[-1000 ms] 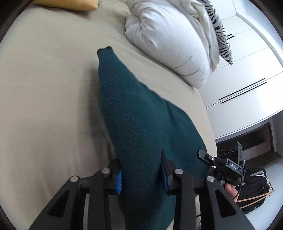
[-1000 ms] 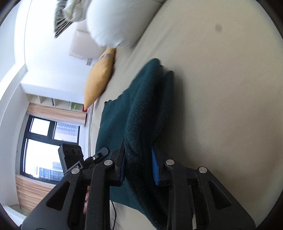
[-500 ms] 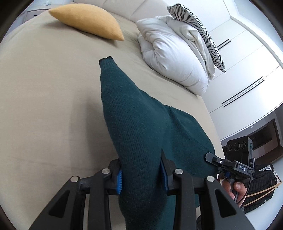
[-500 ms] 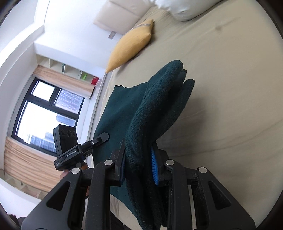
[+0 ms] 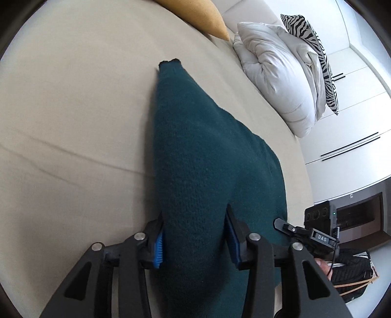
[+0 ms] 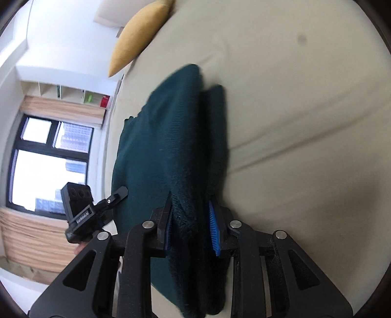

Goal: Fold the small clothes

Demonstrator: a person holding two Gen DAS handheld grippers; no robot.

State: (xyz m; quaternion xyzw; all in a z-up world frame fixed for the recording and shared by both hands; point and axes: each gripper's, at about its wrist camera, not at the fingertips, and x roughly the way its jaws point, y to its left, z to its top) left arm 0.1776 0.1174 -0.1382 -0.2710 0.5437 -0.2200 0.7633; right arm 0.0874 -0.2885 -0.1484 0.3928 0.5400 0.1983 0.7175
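Observation:
A dark teal knit sweater (image 5: 202, 156) hangs stretched between my two grippers over a beige bed (image 5: 73, 97). My left gripper (image 5: 194, 242) is shut on one edge of it. The cloth runs away from the jaws to a far tip near the pillows. My right gripper (image 6: 191, 227) is shut on a bunched, doubled edge of the same sweater (image 6: 171, 137). Each gripper shows in the other's view: the right one in the left wrist view (image 5: 315, 234), the left one in the right wrist view (image 6: 85, 210).
A mustard cushion (image 5: 195, 14) and white pillows (image 5: 276, 80) with a zebra-print one (image 5: 315, 49) lie at the head of the bed. White wardrobes (image 5: 354, 137) stand beyond the bed's right side. A window (image 6: 48, 161) is on the other side.
Both grippers have dipped back toward the bed with the sweater still held. The right wrist view is blurred with motion and the sweater's far fold has swung lower.

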